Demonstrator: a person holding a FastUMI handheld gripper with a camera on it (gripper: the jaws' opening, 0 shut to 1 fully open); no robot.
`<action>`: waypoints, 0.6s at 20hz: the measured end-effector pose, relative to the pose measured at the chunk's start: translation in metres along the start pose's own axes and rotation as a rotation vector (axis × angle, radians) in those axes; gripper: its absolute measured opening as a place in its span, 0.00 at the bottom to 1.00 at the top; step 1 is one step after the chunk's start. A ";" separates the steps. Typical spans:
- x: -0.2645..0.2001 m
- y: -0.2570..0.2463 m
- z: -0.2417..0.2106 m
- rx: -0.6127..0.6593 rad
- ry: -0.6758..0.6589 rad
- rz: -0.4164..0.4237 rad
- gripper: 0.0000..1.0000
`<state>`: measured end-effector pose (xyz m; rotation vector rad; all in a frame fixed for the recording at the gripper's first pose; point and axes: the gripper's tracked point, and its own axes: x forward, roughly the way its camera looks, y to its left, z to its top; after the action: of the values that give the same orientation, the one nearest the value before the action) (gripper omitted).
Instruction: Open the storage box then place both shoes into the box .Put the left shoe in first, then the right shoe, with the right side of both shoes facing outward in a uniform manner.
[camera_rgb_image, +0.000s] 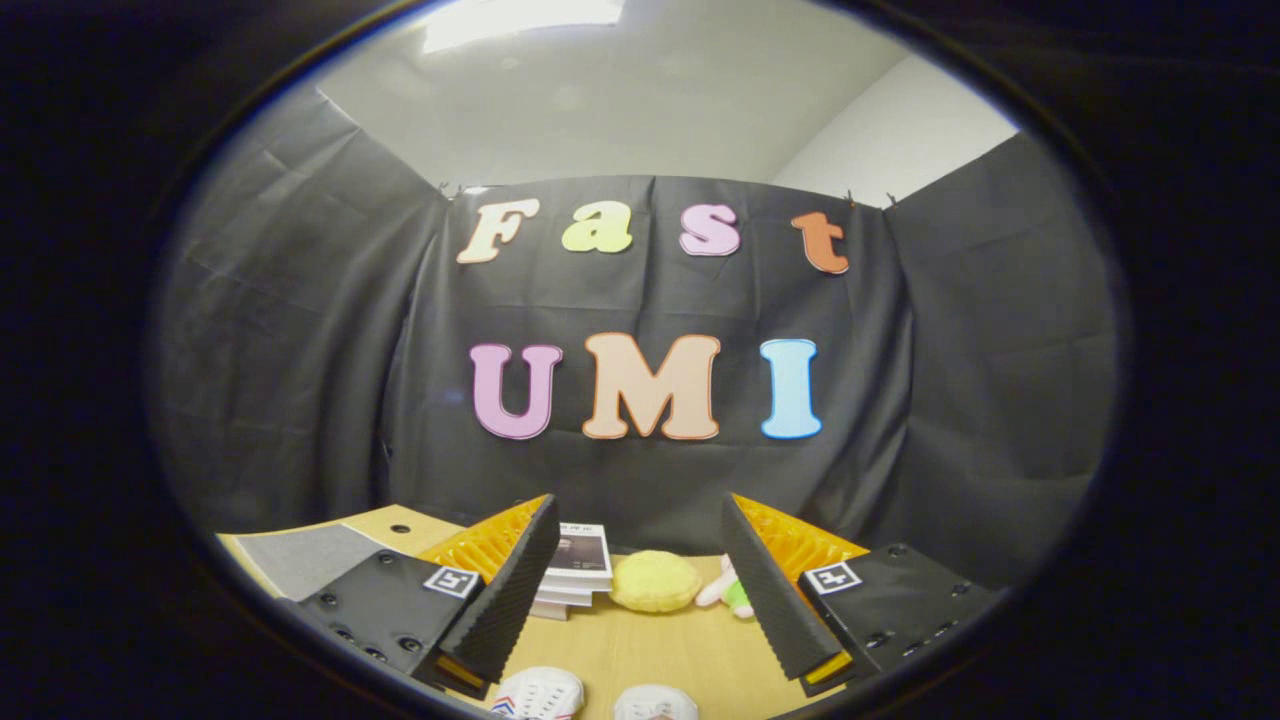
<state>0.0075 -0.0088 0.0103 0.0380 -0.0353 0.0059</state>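
The claw (640, 570) hung above the worktop (660, 650) with its two fingers (505, 590) spread well apart and nothing between them. Below the gap, nearest the claw, two shoes lay side by side on the worktop: the left shoe (540, 692) just beside the left finger's base, the right shoe (655, 703) near it, toward the middle of the gap. Beyond the fingers, against the booth wall, a stack of books (578, 570) sat just behind the left finger. To its right lay a round plush cushion (655, 581), and right of that a small plush toy (730, 592), partly hidden behind the right finger.
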 end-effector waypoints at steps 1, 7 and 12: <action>-0.001 0.006 -0.004 0.007 0.007 0.013 1.00; -0.015 0.055 -0.024 0.124 0.064 0.126 1.00; -0.029 0.093 -0.056 0.257 0.174 0.178 1.00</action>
<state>-0.0202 0.0858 -0.0432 0.2915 0.1368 0.1917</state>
